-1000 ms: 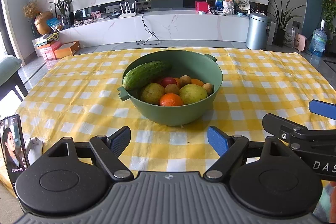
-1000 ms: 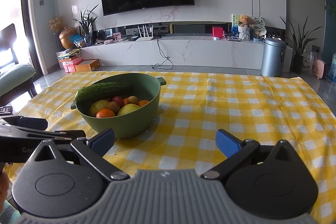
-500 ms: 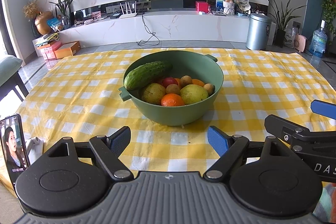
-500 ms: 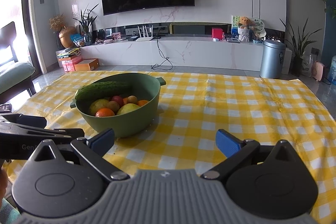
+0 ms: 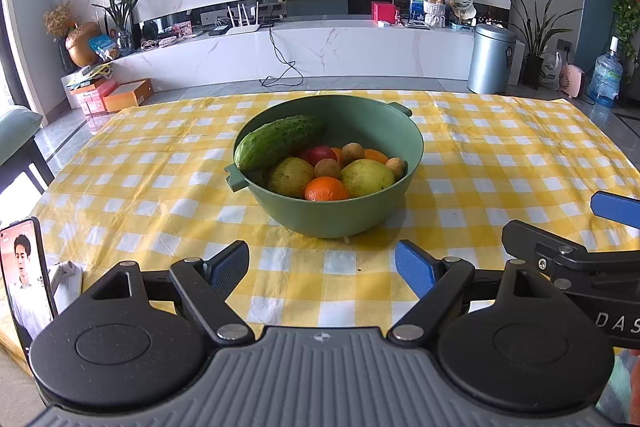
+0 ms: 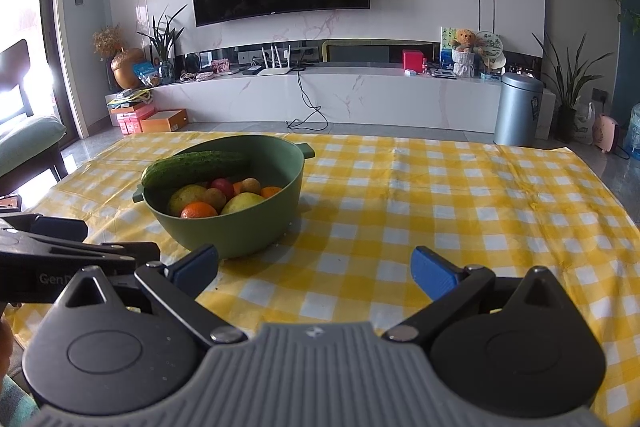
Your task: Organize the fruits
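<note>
Green bowl (image 5: 360, 211) sits mid-cloth (image 5: 120, 187), holding fruit (cucumber (image 5: 280, 141) across its rim); left gripper (image 5: 322, 269) and right gripper (image 6: 314, 269) hover near it, both wide apart, empty.

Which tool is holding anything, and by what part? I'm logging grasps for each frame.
Neither. The left tool and right tool are both open and empty; all produce sits in the green bowl.

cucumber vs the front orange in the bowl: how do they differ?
The cucumber is long, dark green and bumpy; the orange is round, bright orange and smooth. The cucumber lies tilted on top, its near end on the green bowl's left rim; the orange sits low among the fruit by the near wall. Both are inside the bowl, ungripped.
</note>
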Available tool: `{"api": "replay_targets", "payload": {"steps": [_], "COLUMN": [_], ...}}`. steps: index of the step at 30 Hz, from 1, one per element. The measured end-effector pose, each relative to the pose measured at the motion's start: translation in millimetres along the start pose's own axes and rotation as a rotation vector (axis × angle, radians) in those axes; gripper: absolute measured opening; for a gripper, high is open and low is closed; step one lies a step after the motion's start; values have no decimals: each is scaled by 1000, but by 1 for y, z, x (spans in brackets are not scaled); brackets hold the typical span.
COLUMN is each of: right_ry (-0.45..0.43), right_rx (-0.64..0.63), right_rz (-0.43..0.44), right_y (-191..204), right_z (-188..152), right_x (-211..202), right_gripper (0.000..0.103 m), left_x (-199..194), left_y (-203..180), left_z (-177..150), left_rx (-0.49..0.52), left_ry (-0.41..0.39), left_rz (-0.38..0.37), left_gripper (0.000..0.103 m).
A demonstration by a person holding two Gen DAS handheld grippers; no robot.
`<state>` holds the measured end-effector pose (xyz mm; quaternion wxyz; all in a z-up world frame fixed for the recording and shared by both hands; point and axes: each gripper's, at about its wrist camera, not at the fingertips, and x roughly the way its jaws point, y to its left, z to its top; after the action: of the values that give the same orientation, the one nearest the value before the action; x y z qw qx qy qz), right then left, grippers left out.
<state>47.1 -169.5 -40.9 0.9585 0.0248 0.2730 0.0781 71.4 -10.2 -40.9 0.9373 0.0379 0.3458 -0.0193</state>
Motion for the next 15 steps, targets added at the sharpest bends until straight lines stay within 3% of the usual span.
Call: {"api": "replay_targets", "payload": {"steps": [15], "right_ry": [1], "right_rx": [1], "right_rz": [0], "right_y": [-1], "right_z": [0], "right_x": [-1], "right_gripper": [99], "left_x": [-1], "left_y": [0], "left_z": [0], "left_rx": [0], "left_ry": [0], "left_rz": [-2], "left_gripper": [97]}}
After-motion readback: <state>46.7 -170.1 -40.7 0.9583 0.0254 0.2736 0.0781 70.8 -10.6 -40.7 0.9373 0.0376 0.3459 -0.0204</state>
